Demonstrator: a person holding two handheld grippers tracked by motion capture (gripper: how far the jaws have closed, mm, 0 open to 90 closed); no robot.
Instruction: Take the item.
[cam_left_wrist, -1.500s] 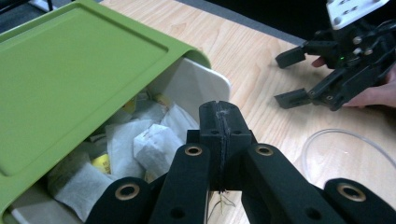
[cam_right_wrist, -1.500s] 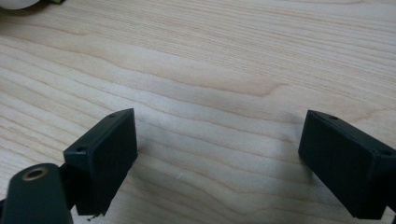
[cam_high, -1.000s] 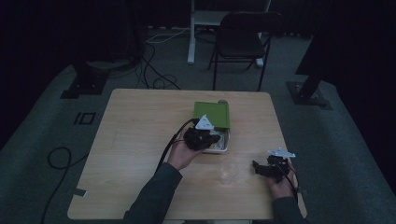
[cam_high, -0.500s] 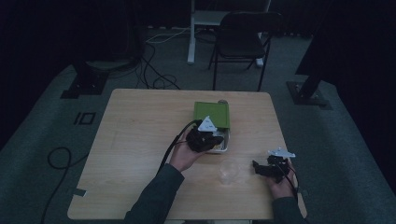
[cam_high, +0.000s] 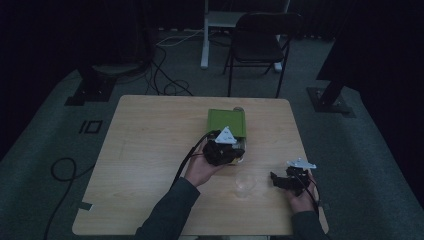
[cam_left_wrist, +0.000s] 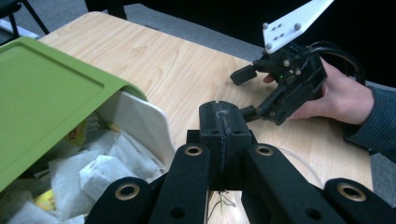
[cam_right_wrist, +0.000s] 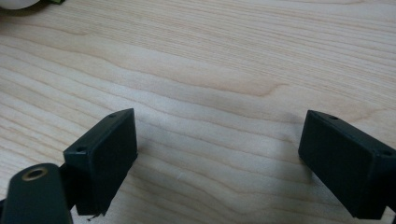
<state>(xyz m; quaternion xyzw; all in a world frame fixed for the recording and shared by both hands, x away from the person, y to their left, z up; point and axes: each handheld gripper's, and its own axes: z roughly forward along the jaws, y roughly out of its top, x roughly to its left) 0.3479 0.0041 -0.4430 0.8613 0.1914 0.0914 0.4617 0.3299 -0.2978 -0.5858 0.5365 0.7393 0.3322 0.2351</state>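
My left gripper (cam_left_wrist: 223, 128) has its jaws pressed together, pinching a thin string. The box (cam_left_wrist: 140, 121) of tea bags (cam_left_wrist: 100, 170), under its green lid (cam_left_wrist: 46, 98), sits just left of it. My right gripper (cam_left_wrist: 261, 91), farther off, is spread wide over the bare table (cam_right_wrist: 224, 60).

green lid (cam_left_wrist: 46, 98) over white packets (cam_left_wrist: 93, 172), black left gripper (cam_left_wrist: 224, 122), pale wood-grain table (cam_right_wrist: 224, 70).
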